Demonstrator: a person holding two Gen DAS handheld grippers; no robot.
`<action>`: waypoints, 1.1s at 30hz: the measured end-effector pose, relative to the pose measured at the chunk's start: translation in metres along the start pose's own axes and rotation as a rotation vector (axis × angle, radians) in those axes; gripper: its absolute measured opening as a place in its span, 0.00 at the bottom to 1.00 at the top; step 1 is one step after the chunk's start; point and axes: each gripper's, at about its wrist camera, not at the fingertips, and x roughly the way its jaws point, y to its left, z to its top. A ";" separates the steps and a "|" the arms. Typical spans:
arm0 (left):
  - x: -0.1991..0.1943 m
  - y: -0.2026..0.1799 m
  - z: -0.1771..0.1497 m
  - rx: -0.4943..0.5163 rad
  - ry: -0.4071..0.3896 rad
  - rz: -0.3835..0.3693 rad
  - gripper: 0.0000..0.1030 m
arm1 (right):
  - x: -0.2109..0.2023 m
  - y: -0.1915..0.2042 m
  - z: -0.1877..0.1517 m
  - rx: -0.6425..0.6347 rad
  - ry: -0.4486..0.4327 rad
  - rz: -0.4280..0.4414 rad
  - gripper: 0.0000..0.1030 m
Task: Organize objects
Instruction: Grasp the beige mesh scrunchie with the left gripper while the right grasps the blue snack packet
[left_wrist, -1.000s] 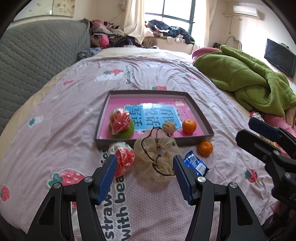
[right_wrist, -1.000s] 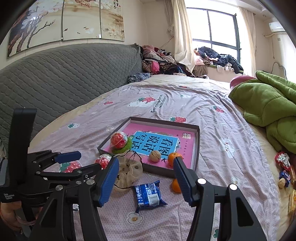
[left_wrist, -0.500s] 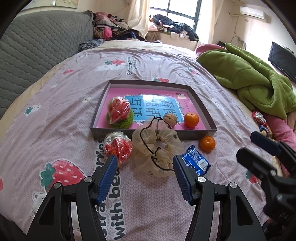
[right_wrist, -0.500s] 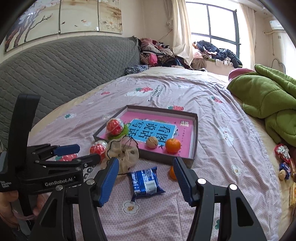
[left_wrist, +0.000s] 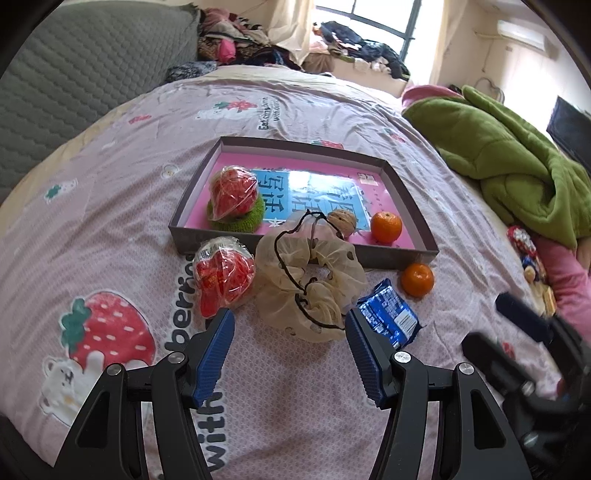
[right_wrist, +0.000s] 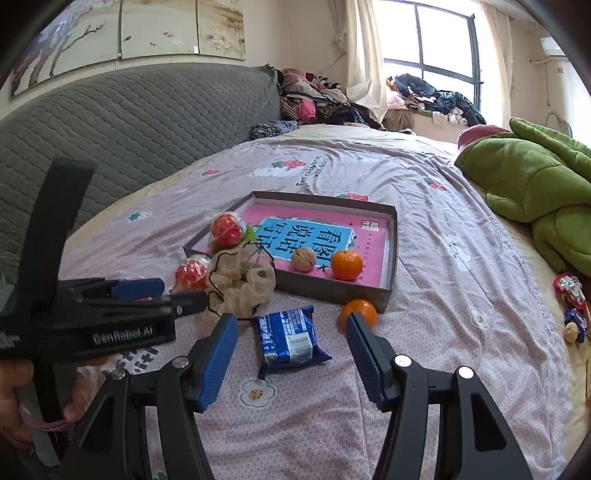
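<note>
On a strawberry-print bedspread (left_wrist: 122, 206), the left gripper (left_wrist: 290, 339) hangs with its jaws spread wide just before a beige scrunchie (left_wrist: 310, 280). The right gripper (right_wrist: 291, 334) is also spread, around a blue snack packet (right_wrist: 290, 338). Both items lie in front of a shallow tray (left_wrist: 413, 199) holding a tangerine (left_wrist: 386, 227).

The left gripper (left_wrist: 290, 332) is hovering low with its blue-padded jaws spread wide and holding nothing. The right gripper (right_wrist: 291, 334) is hanging beside it, jaws equally wide apart, gripping nothing.
</note>
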 end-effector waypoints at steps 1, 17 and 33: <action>0.000 0.000 0.001 -0.010 -0.001 -0.005 0.62 | 0.002 0.000 -0.001 -0.002 0.007 0.004 0.59; 0.018 -0.008 0.009 -0.053 0.021 0.016 0.62 | 0.026 -0.008 -0.012 0.013 0.066 -0.008 0.59; 0.048 -0.003 0.006 -0.109 0.083 0.021 0.62 | 0.056 0.004 -0.018 -0.058 0.096 -0.054 0.59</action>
